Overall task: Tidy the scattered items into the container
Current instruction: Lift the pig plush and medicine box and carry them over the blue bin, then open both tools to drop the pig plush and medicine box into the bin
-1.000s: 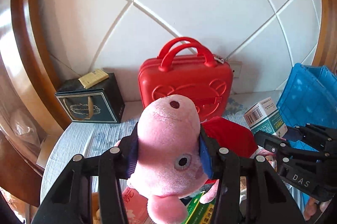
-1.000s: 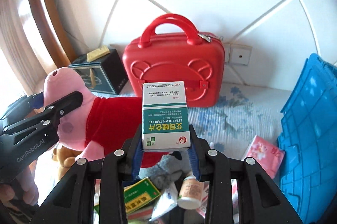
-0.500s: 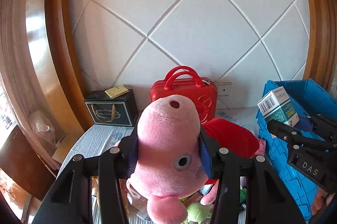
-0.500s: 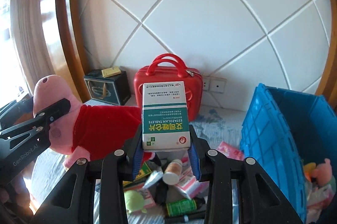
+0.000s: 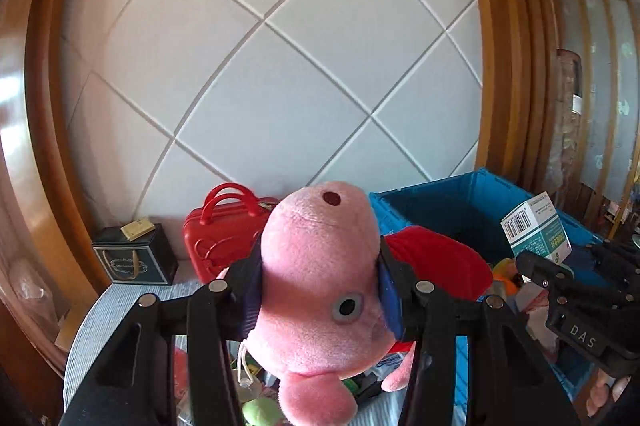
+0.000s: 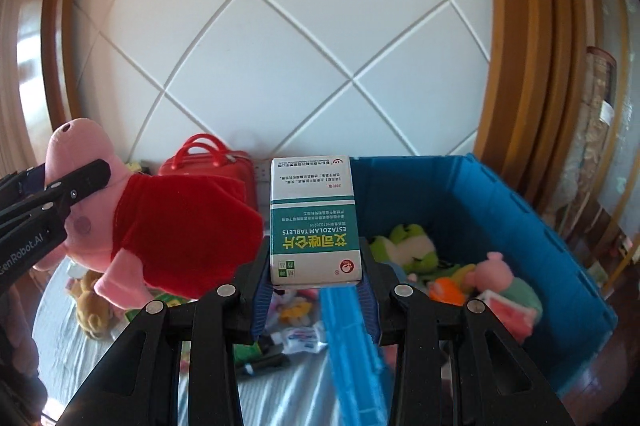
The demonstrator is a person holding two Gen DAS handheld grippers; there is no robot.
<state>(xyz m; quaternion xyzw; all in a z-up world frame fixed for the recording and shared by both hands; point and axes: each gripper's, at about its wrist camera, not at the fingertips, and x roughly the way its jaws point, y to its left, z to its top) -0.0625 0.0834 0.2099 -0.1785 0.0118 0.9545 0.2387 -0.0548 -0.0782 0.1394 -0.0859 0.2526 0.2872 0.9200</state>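
Blue bin [image 6: 520,209] sits at the right, open-topped, with a green frog toy [image 6: 404,246], a small pig toy [image 6: 504,274] and other bits already inside. I cannot tell what kind of surface it stands on.

Red suitcase [image 5: 224,230] stands upright against the white panelled wall, left of the bin; a dark gift bag [image 5: 134,258] is further left.

Pink pig plush [image 5: 324,278] in a red dress: my left hand-held gripper [image 5: 320,290] is clamped on its head, body hanging toward the bin's near-left corner, not clearly over the opening.

Medicine box [image 6: 314,222]: my right hand-held gripper [image 6: 316,278] pinches its lower end, box upright, roughly above the bin's near-left wall.

Loose clutter [image 6: 288,330] of packets and small toys lies on the striped cloth below, outside the bin.

Risks, as I judge them:
1. Releasing either item now could drop it onto the rim or outside, as both hang near the wall.
2. The 2 grippers are close; the dangling dress could brush the box and twist it loose.
3. The soft head may slip.
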